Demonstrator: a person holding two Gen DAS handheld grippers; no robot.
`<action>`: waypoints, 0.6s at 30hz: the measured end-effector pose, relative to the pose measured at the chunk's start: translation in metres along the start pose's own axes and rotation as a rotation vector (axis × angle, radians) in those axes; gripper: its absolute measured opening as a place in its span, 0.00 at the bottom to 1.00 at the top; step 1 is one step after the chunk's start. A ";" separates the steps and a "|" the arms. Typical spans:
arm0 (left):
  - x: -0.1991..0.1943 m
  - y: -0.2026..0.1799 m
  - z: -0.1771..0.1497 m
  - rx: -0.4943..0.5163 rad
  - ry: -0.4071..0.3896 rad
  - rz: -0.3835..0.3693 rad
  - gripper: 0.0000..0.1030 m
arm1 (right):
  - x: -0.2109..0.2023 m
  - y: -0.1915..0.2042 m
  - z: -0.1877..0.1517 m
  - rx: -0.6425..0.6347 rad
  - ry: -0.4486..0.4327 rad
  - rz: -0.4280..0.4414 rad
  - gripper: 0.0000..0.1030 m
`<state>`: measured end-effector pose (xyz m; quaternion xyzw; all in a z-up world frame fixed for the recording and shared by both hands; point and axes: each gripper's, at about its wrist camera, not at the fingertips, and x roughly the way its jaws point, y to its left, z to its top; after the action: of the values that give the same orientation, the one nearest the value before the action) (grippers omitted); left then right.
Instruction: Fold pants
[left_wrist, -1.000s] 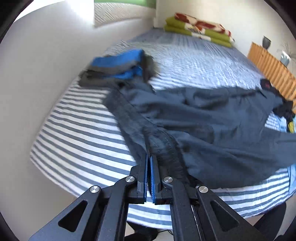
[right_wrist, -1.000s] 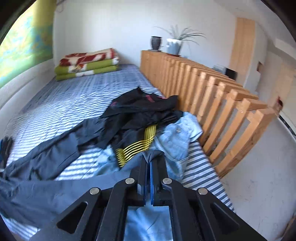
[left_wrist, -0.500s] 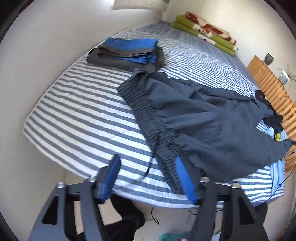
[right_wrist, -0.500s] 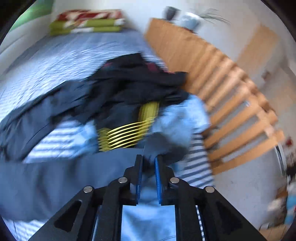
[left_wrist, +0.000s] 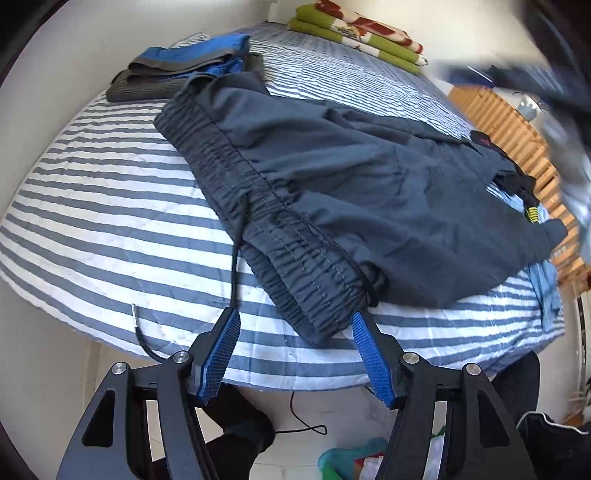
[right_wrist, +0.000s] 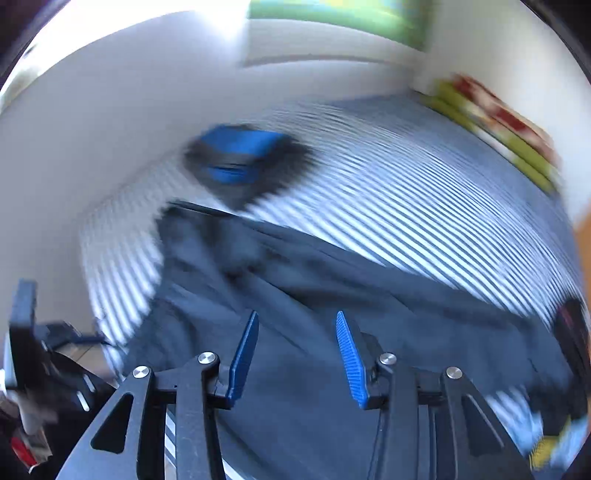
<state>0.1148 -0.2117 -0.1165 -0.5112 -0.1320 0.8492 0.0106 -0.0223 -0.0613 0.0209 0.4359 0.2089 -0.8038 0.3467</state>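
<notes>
The pants (left_wrist: 369, 177) lie spread along the bed's (left_wrist: 92, 221) near edge; the left claw (left_wrist: 295, 325) hangs open by the waistband (left_wrist: 273, 229), while the right claw (right_wrist: 295, 332), opening and empty, needs a fresh hold for folding.

Matt dark-blue woven cloth in the pants (left_wrist: 351, 177), waistband puckered into fine ridges. Quilted striped cotton, slightly rumpled, on the bed (left_wrist: 92, 229). Ribbed blue rubbery pads (left_wrist: 218, 354) on matt black plastic fingers with bright metal pins. Pale slatted wood in the railing (left_wrist: 517, 136). Perhaps knitted fabric in the blurred folded stack (right_wrist: 236, 162).
</notes>
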 end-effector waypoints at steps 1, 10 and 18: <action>0.002 0.002 -0.001 0.003 -0.004 -0.004 0.65 | 0.016 0.014 0.012 -0.015 0.021 0.033 0.41; -0.004 0.034 -0.002 -0.037 -0.042 -0.033 0.65 | 0.149 0.091 0.064 -0.133 0.151 -0.042 0.46; -0.006 0.047 0.000 -0.018 -0.056 -0.019 0.65 | 0.141 0.048 0.078 -0.038 0.127 -0.008 0.02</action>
<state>0.1230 -0.2581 -0.1228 -0.4862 -0.1445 0.8618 0.0104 -0.0835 -0.1965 -0.0587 0.4788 0.2472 -0.7718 0.3377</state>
